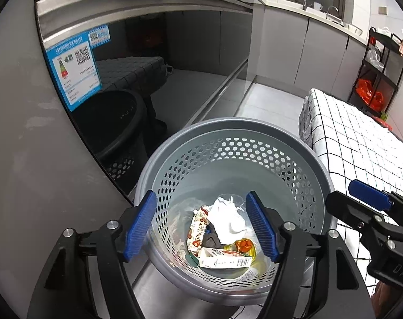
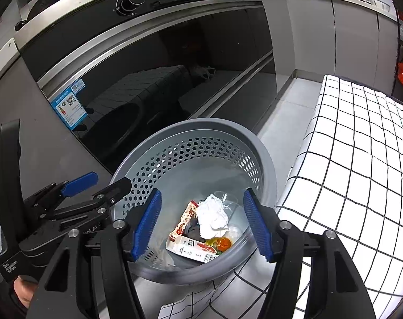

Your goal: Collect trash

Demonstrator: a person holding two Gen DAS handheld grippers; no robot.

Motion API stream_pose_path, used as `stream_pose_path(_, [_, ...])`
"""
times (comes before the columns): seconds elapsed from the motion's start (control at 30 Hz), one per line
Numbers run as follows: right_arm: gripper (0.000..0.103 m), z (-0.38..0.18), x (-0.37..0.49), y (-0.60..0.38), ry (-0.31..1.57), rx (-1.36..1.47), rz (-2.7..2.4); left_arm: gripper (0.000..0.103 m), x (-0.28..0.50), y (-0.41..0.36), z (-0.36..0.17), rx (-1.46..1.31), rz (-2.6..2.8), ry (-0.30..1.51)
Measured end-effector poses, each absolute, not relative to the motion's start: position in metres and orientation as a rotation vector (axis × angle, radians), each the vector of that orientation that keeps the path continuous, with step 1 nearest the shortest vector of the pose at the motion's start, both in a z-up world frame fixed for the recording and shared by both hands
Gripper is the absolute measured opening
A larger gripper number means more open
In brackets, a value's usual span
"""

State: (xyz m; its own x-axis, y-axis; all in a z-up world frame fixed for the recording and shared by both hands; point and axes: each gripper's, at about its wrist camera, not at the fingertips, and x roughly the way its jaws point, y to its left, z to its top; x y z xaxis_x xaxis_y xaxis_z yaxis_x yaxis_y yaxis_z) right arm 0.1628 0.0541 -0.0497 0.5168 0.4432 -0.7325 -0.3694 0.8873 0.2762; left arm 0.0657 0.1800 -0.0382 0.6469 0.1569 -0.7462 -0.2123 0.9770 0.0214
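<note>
A grey perforated trash basket (image 1: pixel 190 143) (image 2: pixel 265 159) stands on the floor beside the table. At its bottom lie a crumpled white tissue (image 1: pixel 228 218) (image 2: pixel 212 215), a small white carton (image 1: pixel 222 259) (image 2: pixel 190 250), a printed wrapper (image 1: pixel 197 228) (image 2: pixel 184 220) and an orange-and-yellow piece (image 1: pixel 244 244) (image 2: pixel 220 243). My left gripper (image 1: pixel 201 228) (image 2: pixel 95 183) hangs open above the basket with nothing between its blue pads. My right gripper (image 2: pixel 201 226) (image 1: pixel 361 194) is also open over the basket, empty.
A table with a white black-checked cloth (image 1: pixel 361 143) (image 2: pixel 361 159) stands right of the basket. A dark glass oven door (image 1: pixel 148 85) (image 2: pixel 148 79) with a blue label (image 1: pixel 73 71) is close behind. Grey cabinets (image 1: pixel 307 47) and a black shelf cart (image 1: pixel 379 66) stand farther back.
</note>
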Motion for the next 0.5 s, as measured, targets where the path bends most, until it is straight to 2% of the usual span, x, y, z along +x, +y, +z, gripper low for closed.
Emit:
stream_pose_path(0.33, [0.069,-0.044,0.155,0.051,0.88,0.079,0.445,0.09,0.06,0.18,-0.029,-0.057,0.245,0.81])
stream_pose_path(0.5, [0.069,-0.04,0.153,0.052,0.876,0.067,0.431,0.094,0.056,0.182,-0.025,-0.058,0.259,0.797])
